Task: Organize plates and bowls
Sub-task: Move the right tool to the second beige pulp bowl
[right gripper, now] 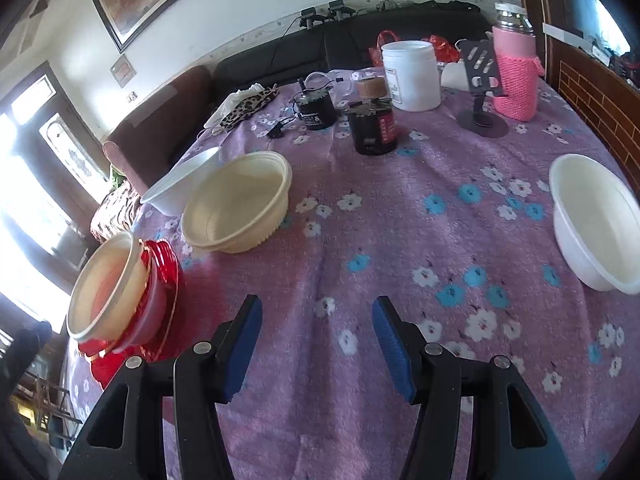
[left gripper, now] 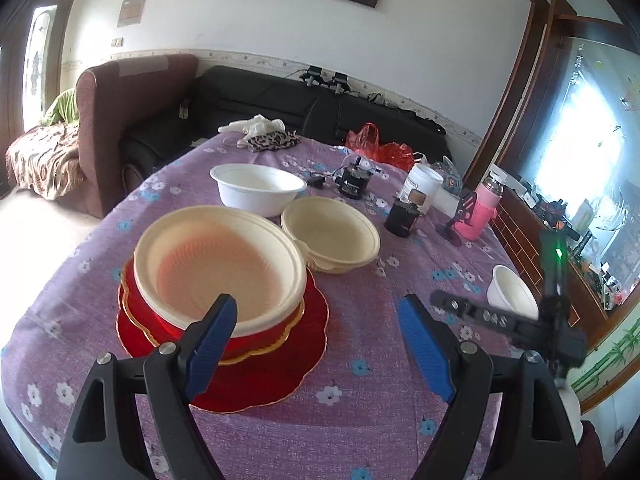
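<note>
A cream bowl [left gripper: 218, 264] sits stacked on red plates [left gripper: 288, 344] at the near left of the table; the stack also shows in the right wrist view [right gripper: 132, 304]. A second cream bowl [left gripper: 330, 234] [right gripper: 240, 204] stands just behind it, and a white bowl [left gripper: 258, 188] [right gripper: 180, 186] behind that. Another white bowl [left gripper: 512, 292] [right gripper: 592, 228] stands at the right. My left gripper [left gripper: 318, 320] is open, its left finger over the stacked bowl's near rim. My right gripper [right gripper: 316, 320] is open and empty above bare cloth.
The table has a purple flowered cloth [right gripper: 380, 240]. At the back stand a black jar [right gripper: 374, 130], a black device [right gripper: 314, 110], a white tub [right gripper: 410, 76], a pink bottle [right gripper: 516, 72] and a phone stand [right gripper: 482, 92]. A sofa [left gripper: 280, 100] lies beyond.
</note>
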Demonstrator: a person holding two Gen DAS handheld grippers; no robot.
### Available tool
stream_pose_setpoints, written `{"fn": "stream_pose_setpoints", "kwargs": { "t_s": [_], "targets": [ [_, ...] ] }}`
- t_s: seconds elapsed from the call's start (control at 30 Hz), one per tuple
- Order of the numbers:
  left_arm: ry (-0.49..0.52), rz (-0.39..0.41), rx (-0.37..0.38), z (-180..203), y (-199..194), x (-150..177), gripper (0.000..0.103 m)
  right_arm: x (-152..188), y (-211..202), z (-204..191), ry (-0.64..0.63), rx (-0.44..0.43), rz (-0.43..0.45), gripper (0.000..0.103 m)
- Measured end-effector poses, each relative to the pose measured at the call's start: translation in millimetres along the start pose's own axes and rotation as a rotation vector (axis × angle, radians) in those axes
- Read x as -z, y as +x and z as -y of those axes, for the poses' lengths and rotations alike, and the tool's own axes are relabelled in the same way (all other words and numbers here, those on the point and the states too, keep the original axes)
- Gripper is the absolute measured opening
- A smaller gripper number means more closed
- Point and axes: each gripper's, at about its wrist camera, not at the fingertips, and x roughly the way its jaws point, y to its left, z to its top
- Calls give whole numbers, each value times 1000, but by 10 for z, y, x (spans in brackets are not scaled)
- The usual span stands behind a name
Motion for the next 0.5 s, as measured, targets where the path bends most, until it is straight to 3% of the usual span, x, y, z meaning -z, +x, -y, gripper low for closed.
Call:
{"fn": "stream_pose_setpoints", "kwargs": {
  "t_s": [0.17, 0.4, 0.47, 0.5],
  "targets": [
    [-20, -4, 1, -102, 46, 18, 82, -371, 441, -158, 56, -28, -28, 62],
    [-18, -2, -12, -292, 71, -26, 83, -768, 1147, -120, 235, -98, -110, 61],
    [-16, -2, -15, -327, 90, -49, 83, -782, 1270, -139, 238, -93, -136, 40],
    [-20, -4, -15, -348, 106, -59, 83, -769, 1338, -156, 235, -89, -170, 15]
  ]
}}
